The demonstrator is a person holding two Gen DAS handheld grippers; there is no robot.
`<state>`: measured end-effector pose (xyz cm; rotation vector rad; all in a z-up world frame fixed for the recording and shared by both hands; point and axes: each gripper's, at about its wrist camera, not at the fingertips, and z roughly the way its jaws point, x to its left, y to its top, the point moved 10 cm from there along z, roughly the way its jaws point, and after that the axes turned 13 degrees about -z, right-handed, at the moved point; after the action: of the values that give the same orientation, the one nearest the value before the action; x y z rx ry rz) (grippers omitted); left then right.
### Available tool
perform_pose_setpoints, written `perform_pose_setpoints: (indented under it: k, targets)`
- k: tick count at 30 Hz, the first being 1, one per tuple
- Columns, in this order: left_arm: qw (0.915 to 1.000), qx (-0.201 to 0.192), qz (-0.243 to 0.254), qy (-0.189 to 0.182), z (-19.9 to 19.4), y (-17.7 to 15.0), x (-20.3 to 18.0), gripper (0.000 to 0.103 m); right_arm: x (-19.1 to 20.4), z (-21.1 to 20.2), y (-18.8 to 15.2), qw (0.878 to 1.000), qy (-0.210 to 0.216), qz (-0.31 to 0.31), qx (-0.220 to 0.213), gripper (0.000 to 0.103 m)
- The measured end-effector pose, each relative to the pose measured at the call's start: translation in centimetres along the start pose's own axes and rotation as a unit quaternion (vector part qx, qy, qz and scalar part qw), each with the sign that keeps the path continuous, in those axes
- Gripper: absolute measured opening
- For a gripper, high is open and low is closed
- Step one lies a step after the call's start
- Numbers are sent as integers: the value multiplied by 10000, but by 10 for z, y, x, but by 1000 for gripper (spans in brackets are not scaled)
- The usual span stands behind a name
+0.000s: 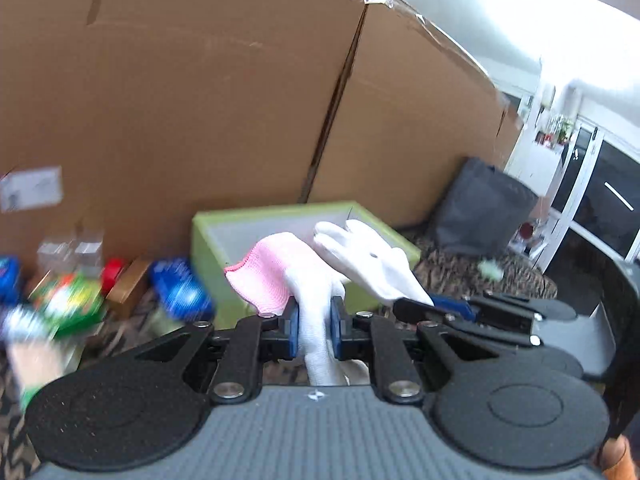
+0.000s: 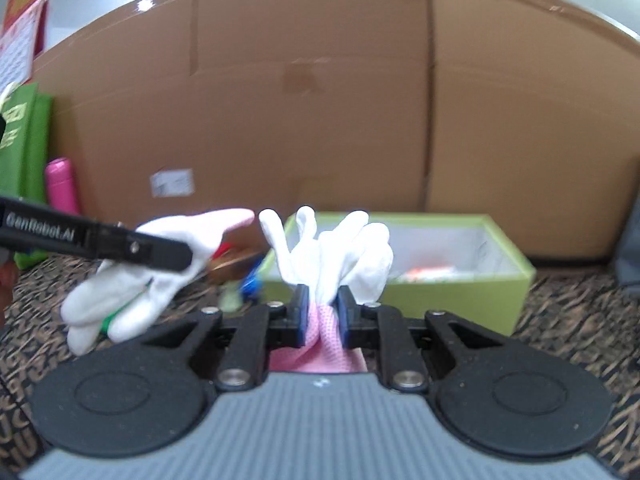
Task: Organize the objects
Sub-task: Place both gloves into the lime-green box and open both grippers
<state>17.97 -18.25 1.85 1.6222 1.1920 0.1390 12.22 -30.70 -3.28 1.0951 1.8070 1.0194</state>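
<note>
Each gripper is clamped on a soft white fabric glove with a pink knitted cuff. In the left wrist view the left gripper [image 1: 314, 326] pinches the first glove [image 1: 280, 272] at lower centre, cuff flopping up-left. In the right wrist view the right gripper [image 2: 323, 318] pinches the second glove [image 2: 340, 256] just above its cuff, fingers splayed upward. The open lime-green cardboard box [image 2: 516, 280] sits directly behind both gloves at centre frame, long axis running left-right. Judging by this, the right gripper is nearer; the cluttered bottles [image 1: 180, 288] at left leave less room than the box's open top.
</note>
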Motion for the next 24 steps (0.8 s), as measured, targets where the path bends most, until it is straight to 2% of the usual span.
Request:
perform_pose_setpoints:
  k: [5, 7, 9, 13, 19, 20, 22, 23, 24]
  targets:
    - [9983, -183, 358, 429, 56, 41, -11, 15, -47, 32, 18, 9989, -407, -192, 119, 15]
    - [9983, -103, 270, 505, 81, 50, -7, 14, -62, 51, 19, 9982, -488, -251, 247, 15]
    - [9983, 57, 135, 556, 105, 52, -1, 14, -77, 71, 19, 9977, -502, -239, 378, 15]
    - [9961, 191, 222, 836, 141, 47, 13, 14, -101, 110, 15, 9965, -523, -118, 637, 15]
    - [9948, 467, 101, 903, 171, 36, 33, 16, -122, 161, -4, 9935, -383, 191, 1051, 18]
    - [9949, 451, 39, 904, 172, 36, 36, 21, -124, 168, -7, 9928, -390, 233, 1108, 19]
    - [9952, 448, -111, 868, 172, 36, 38, 44, -126, 175, -17, 9909, -450, 280, 1237, 29]
    - [9952, 387, -174, 880, 171, 38, 40, 66, -128, 177, -20, 9903, -488, 286, 1269, 41]
    - [9951, 264, -229, 928, 167, 43, 42, 79, -129, 177, -21, 9899, -535, 281, 1280, 47]
